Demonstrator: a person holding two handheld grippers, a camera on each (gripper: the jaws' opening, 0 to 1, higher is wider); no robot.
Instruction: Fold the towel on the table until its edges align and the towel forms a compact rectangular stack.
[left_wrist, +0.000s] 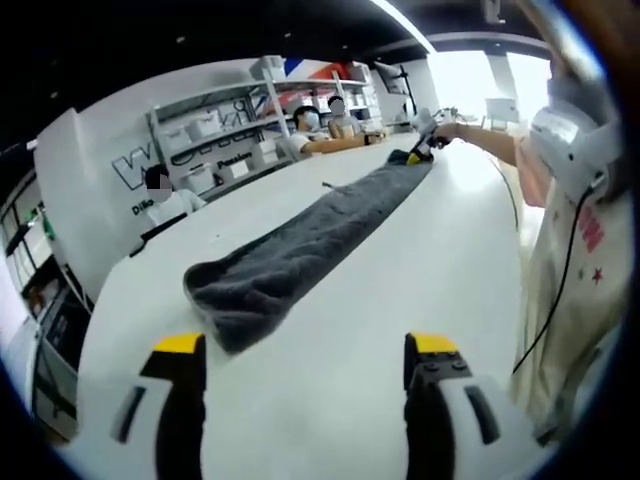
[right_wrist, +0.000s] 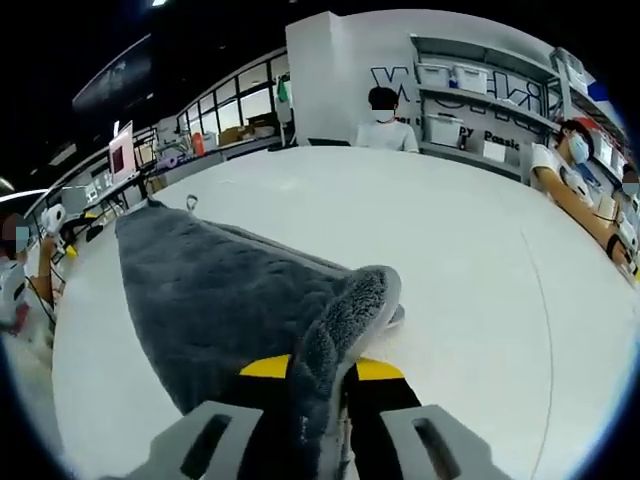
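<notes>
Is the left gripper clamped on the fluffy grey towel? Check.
No: the left gripper is open above bare table, short of the grey towel.

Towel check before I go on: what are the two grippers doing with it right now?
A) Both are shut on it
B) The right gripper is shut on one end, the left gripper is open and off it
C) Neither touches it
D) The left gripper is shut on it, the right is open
B: in the right gripper view the right gripper pinches a fold of the grey towel, while the left gripper sits open over bare table, short of the towel's near end.
</notes>
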